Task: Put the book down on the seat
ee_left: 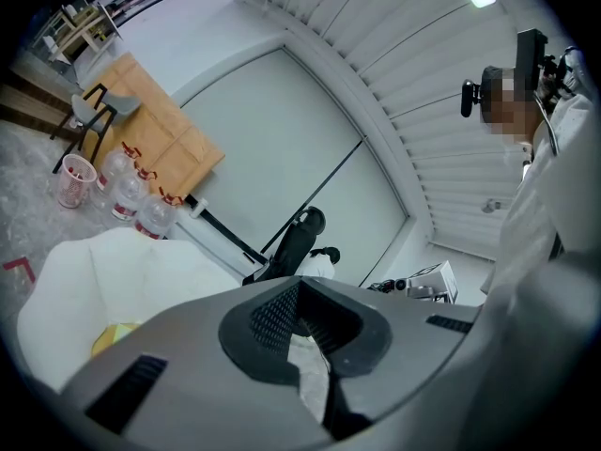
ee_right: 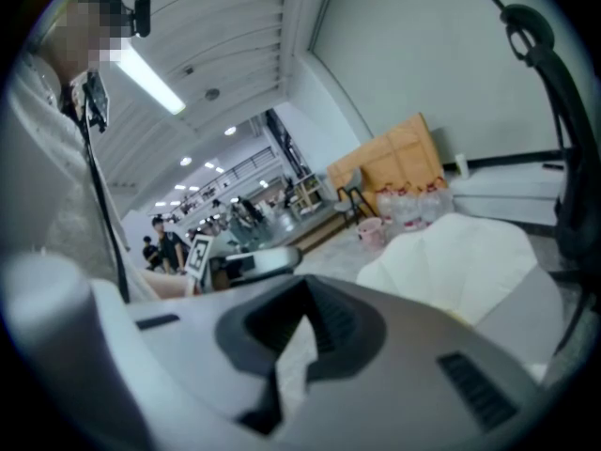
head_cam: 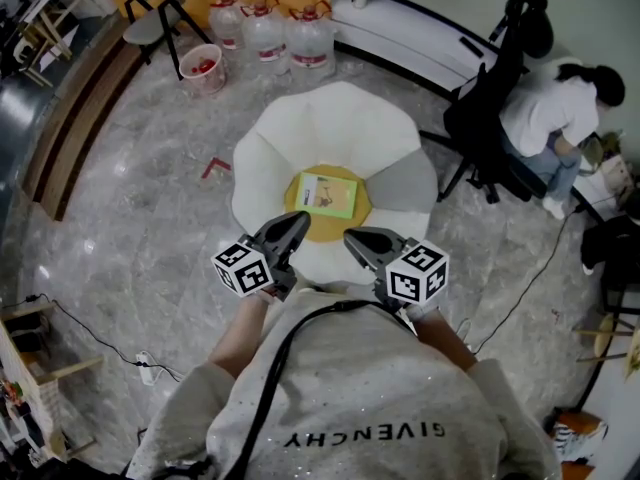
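Pink bucket (head_cam: 203,68) w/ red bits; green book (head_cam: 328,194) on seat (head_cam: 330,128).

three large water bottles (head_cam: 270,33) stand in a row on the marble floor (head_cam: 130,218), with a red-and-white bucket (head_cam: 203,68) just beside them. at right, a seated person (head_cam: 560,113) beside a black office chair (head_cam: 485,118). lower left, a power strip (head_cam: 146,368).

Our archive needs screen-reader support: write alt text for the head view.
A green book lies flat on the yellow cushion at the centre of a white petal-shaped seat. The left gripper and right gripper hover shut and empty at its near edge.
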{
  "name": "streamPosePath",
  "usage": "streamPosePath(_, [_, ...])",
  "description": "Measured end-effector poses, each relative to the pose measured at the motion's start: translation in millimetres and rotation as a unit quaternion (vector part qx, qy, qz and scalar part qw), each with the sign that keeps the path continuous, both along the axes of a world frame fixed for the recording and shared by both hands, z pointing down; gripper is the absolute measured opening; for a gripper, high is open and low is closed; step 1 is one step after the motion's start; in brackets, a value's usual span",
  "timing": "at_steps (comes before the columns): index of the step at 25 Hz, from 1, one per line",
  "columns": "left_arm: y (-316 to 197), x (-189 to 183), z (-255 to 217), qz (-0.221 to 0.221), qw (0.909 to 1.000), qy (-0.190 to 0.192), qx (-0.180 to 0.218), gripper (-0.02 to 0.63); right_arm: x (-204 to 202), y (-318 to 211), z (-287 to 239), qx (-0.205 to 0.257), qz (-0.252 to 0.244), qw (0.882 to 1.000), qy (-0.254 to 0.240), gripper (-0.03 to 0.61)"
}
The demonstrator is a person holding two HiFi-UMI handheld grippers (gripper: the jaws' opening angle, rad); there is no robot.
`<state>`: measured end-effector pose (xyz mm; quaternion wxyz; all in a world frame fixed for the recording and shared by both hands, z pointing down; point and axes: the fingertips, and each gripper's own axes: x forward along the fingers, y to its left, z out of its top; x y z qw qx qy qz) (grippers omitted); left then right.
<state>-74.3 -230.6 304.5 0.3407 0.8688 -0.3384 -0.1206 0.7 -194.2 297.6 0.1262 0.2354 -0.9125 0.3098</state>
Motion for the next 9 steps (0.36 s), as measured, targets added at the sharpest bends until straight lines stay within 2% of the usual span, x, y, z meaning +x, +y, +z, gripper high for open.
streamPosePath(9, [-2.3, 3.9, 7.3, 0.005, 1.0000, -0.001, -0.007, 0.023, 1.6, -2.6, 7.0, -0.008, 0.000, 1.000, 0.000, 0.014])
